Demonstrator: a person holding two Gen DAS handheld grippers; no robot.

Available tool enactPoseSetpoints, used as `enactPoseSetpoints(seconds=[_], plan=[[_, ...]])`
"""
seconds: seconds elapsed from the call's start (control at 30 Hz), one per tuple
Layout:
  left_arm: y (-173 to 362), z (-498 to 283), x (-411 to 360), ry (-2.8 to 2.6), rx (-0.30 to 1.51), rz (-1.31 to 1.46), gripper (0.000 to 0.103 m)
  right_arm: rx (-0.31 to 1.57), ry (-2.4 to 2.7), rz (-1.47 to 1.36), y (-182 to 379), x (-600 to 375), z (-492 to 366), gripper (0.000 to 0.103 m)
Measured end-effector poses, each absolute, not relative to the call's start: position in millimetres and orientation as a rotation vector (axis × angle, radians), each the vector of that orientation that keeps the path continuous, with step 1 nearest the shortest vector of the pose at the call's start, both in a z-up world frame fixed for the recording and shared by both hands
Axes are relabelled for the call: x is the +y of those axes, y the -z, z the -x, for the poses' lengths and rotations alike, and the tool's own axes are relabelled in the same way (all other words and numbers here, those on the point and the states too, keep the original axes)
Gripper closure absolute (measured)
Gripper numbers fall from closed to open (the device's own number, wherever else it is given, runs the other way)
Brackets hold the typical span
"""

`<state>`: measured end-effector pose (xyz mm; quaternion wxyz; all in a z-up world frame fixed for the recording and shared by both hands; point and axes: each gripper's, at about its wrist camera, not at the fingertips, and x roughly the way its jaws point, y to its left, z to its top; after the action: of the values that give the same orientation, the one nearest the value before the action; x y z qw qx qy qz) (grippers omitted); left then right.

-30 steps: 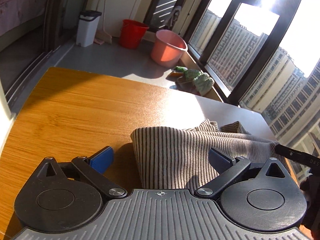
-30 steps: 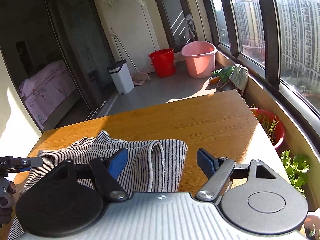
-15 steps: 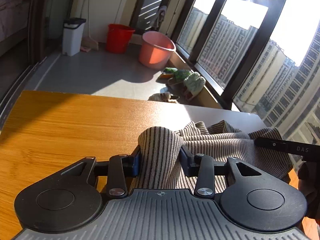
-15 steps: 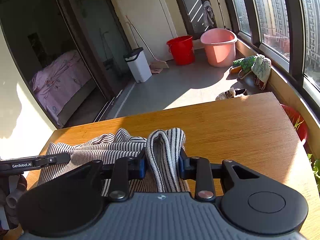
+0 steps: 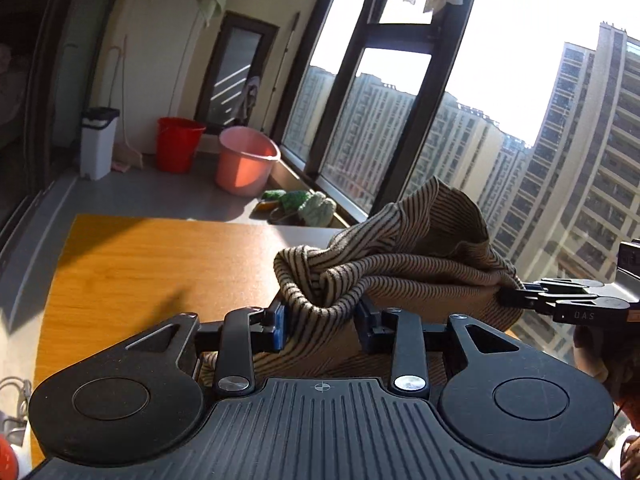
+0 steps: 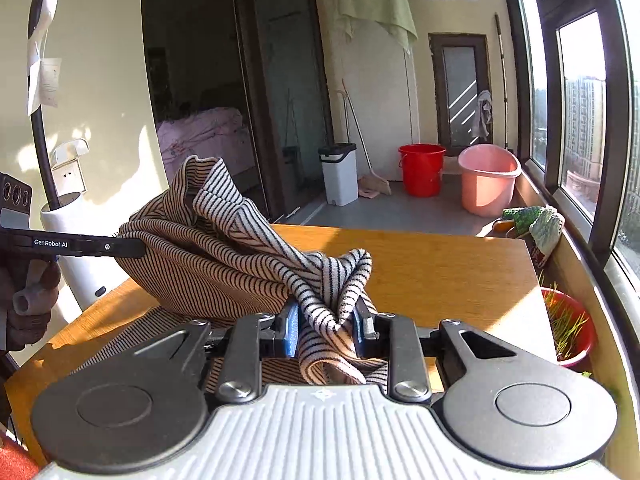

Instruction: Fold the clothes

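Left gripper (image 5: 322, 320): clamped tight on one bunched end of the striped cloth (image 5: 400, 264).
Right gripper (image 6: 326, 324): squeezed on the other end of the cloth.
Cloth: hung between both grippers, lifted above the wooden table (image 6: 440, 264), sagging in the middle.
Floor behind: red bucket (image 6: 421, 168) beside pink tub (image 6: 488, 184).

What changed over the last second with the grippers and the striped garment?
Both the left gripper and the right gripper have just closed on the striped garment, each pinching a bunched edge, then raised it, most of it off the wooden table. The buckets and bin on the floor stayed put.
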<state>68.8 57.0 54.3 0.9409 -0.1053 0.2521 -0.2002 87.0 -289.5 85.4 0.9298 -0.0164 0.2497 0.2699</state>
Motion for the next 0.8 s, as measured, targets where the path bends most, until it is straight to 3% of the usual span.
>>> enactPoseSetpoints(seconds=[0.2, 0.27, 0.33, 0.43, 0.6, 0.8], plan=[[-20.8, -20.8, 63.0, 0.415, 0.639, 0.194, 0.05, 0.605, -0.505, 0.192, -64.4, -287.6, -45.5, 0.065], [-15.7, -14.3, 75.8, 0.4, 0.672, 0.235, 0.042, 0.619, -0.515, 0.146, -67.0, -298.8, -38.3, 0.045], [-17.4, -10.1, 94.9, 0.373, 0.674, 0.313, 0.024, 0.617, -0.531, 0.062, -74.3, -313.0, -32.6, 0.032], [-24.5, -7.1, 119.7, 0.353, 0.65, 0.453, 0.017, 0.575, -0.566, -0.145, -89.6, -342.4, -27.7, 0.021], [-26.6, -32.2, 116.0, 0.375, 0.662, 0.612, 0.012, 0.578, -0.54, -0.426, -82.8, -359.4, -55.6, 0.02], [-0.2, -67.5, 71.5, 0.341, 0.782, 0.616, 0.013, 0.708, -0.511, -0.437, -35.1, -323.5, -94.9, 0.024]])
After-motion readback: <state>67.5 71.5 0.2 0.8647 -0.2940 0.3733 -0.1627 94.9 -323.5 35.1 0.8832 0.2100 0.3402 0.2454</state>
